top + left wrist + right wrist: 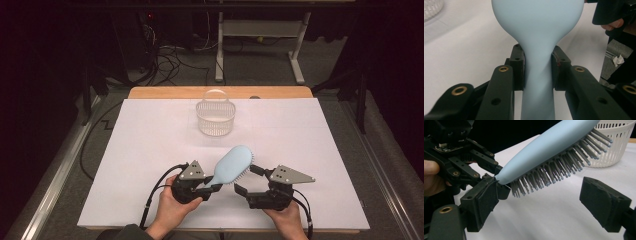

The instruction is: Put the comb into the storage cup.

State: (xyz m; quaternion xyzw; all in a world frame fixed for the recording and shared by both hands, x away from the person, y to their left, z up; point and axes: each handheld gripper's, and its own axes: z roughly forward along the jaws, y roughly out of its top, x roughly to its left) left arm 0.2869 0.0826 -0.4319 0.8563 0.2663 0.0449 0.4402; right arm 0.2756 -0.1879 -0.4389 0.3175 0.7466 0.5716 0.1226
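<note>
**Item: pale blue hairbrush, held off the tabletop**

Hairbrush (231, 165): one piece, oval paddle head, narrow handle, dark bristles with pale tips on the underside. Judged light and rigid in the body; the smooth matt back looks likely to slip under a loose grip, and the bristles would bend rather than bear a hold. Best taken at the handle neck or across the edges of the head.

Left claw (214, 187): clamped on the handle just below the head, a pad pressed to each side as the left gripper view shows. The brush juts up and away from it, clear of the white tabletop (150, 150).

Right claw (246, 180): jaws spread wide, gripping nothing. The brush head hangs between and above its pads, bristles facing it, apparently touching neither.

Basket (215, 116): white, slatted, handled; well apart, farther back on the tabletop.
</note>
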